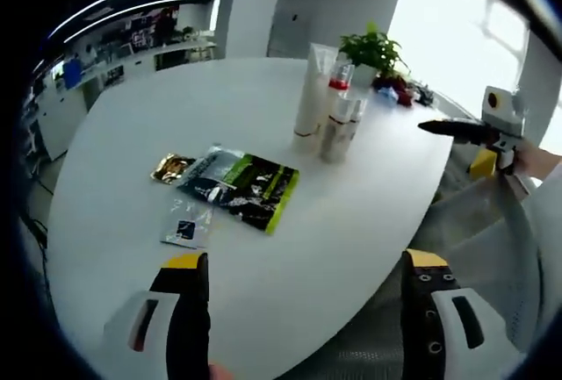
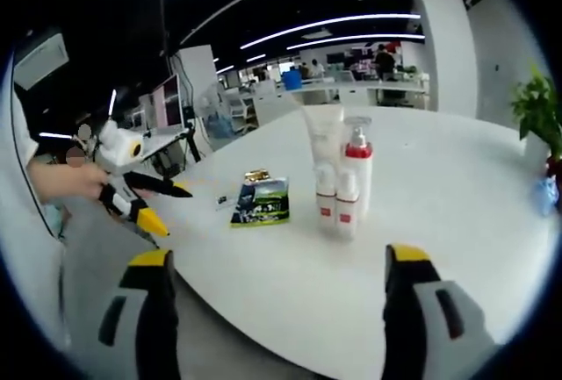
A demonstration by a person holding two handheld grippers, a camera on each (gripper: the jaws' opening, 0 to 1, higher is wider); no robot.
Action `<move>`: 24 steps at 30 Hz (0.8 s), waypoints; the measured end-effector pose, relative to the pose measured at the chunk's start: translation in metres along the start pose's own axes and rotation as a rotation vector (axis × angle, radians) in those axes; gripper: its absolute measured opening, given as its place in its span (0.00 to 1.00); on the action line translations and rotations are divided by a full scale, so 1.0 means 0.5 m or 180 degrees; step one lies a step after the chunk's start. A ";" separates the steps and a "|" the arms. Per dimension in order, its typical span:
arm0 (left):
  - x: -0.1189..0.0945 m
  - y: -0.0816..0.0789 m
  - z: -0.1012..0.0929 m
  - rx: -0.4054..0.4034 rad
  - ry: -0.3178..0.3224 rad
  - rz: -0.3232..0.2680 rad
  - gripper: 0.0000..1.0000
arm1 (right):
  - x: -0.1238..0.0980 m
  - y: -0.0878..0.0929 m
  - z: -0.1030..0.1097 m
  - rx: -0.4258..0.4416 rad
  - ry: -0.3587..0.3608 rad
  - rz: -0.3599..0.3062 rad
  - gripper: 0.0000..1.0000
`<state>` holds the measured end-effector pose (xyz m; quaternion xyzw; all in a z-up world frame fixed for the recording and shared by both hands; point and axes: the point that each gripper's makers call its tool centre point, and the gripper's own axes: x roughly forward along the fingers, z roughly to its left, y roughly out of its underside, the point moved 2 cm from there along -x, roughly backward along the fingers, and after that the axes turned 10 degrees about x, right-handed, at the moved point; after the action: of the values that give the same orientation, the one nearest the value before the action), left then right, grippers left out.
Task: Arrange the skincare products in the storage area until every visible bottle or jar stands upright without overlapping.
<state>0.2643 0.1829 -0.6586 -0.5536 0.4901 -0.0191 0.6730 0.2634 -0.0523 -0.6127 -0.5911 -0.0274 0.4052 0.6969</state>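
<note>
Both grippers, left gripper (image 1: pixel 303 288) and right gripper (image 2: pixel 277 283), wide apart and empty, held off the round white table (image 1: pixel 132 134) since white red-trimmed skincare bottles (image 2: pixel 344 182) already stand upright (flat green-black sachets (image 1: pixel 239 184) lie nearby).

White round table (image 1: pixel 263 310), upright bottles (image 1: pixel 332 108), flat sachets (image 1: pixel 237 185), potted plant (image 1: pixel 373 51)

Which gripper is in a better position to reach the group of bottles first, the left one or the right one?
Probably the right gripper: the bottles stand straight ahead of its open jaws. For the left gripper, the sachets lie nearer and the bottles stand further back.
</note>
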 end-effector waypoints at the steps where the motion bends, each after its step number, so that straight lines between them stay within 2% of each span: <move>1: -0.003 0.004 0.000 -0.0004 -0.0021 0.0006 0.89 | 0.000 0.000 0.000 -0.0002 -0.0003 0.0000 1.00; 7: -0.020 0.022 -0.004 -0.0029 -0.0093 0.0047 0.90 | -0.002 0.002 0.002 0.0008 -0.0021 -0.0016 1.00; 12: -0.024 0.010 0.002 -0.0025 -0.0168 -0.0014 0.93 | -0.003 0.001 -0.001 -0.0005 -0.0006 -0.0073 1.00; 16: -0.024 0.013 0.000 -0.0008 -0.0174 0.0035 0.94 | -0.005 -0.003 -0.003 0.0035 -0.0008 -0.0126 1.00; 24: -0.018 0.007 0.000 -0.0042 -0.0188 0.0014 0.96 | -0.001 0.001 0.000 0.0055 -0.0047 -0.0079 1.00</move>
<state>0.2575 0.1893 -0.6556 -0.5573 0.4714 0.0020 0.6836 0.2629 -0.0528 -0.6130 -0.5817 -0.0364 0.4011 0.7067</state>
